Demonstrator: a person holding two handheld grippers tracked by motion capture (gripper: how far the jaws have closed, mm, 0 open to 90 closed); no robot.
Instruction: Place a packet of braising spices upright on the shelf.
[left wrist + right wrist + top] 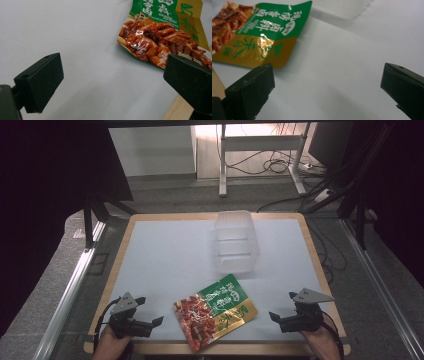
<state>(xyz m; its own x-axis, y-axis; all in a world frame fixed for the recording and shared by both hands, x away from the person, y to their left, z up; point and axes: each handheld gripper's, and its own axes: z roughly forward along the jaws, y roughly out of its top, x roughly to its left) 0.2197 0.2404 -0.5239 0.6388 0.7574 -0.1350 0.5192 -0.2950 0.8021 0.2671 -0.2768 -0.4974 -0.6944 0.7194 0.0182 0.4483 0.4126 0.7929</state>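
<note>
At the near edge of the bench (150,245), the left gripper (148,311) sits at the left corner, held in a hand (111,345) that comes in from below, and its fingers (40,82) stand wide apart with nothing between them. At the right corner the right gripper (283,308) is held the same way by the other hand (324,342), its fingers (249,92) likewise spread and empty. Both grippers point inward, toward a snack packet (215,311) that lies flat on the pale bench surface between them, near the front edge and clear of both. The packet lies at a slant: its red, glossy end, printed with pieces of braised food, points toward the near edge, while its green and gold end, printed with white characters, points away to the right. In the left gripper view the red end of the packet (160,37) lies ahead, just past the right-hand finger, above the bench's wooden rim. In the right gripper view the gold corner of the packet (259,47) lies just beyond the left-hand finger, apart from it. Farther back, right of centre and close to the far edge, a clear plastic container (236,242) stands on the bench, well apart from the packet and from both grippers.
</note>
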